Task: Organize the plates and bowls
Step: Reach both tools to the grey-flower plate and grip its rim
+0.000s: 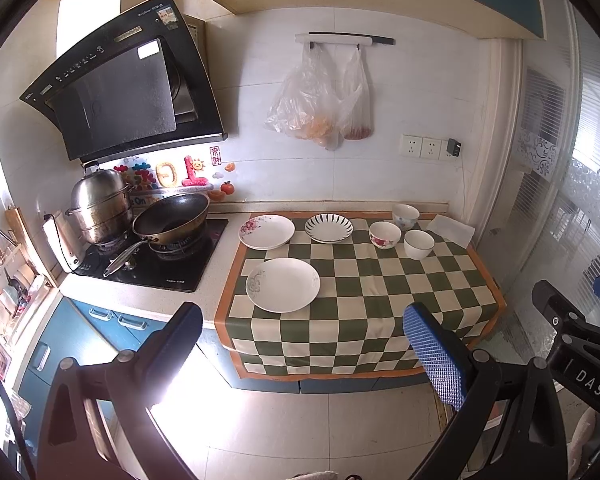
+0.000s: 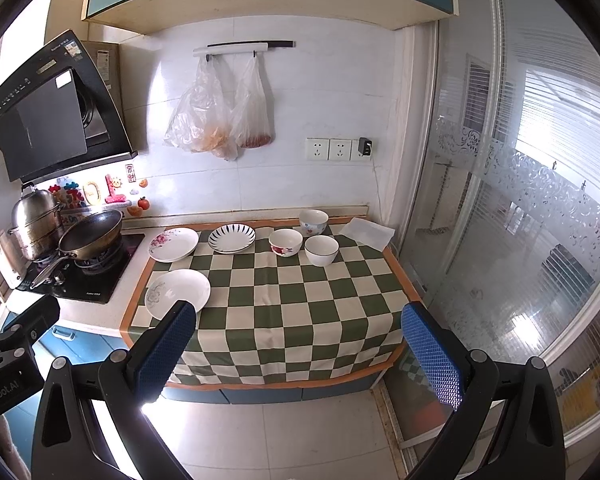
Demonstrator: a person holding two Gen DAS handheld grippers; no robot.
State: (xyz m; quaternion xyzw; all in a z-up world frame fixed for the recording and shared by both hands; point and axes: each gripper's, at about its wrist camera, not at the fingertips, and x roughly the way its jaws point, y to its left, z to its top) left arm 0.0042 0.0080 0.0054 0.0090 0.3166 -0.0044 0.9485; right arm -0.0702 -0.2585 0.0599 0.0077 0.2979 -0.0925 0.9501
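Note:
Three plates lie on the checked cloth [image 1: 364, 296]: a white one with a grey flower [image 1: 283, 285] [image 2: 178, 294] at the front left, a pink-flower one [image 1: 267, 231] [image 2: 173, 244] and a black-striped one [image 1: 328, 228] [image 2: 231, 238] at the back. Three bowls stand at the back right: a red-flower bowl [image 1: 385, 235] [image 2: 285, 242], a plain white bowl [image 1: 419, 244] [image 2: 321, 250] and a blue-patterned bowl [image 1: 405, 216] [image 2: 313, 222]. My left gripper [image 1: 304, 344] and right gripper [image 2: 300, 344] are both open and empty, held back from the counter's front edge.
A gas hob with a wok [image 1: 171, 220] and a steel steamer pot [image 1: 98, 206] stands left of the cloth. A folded white cloth [image 1: 450, 230] lies at the back right corner. Plastic bags [image 1: 320, 100] hang on the wall. A glass door [image 2: 520, 220] is on the right.

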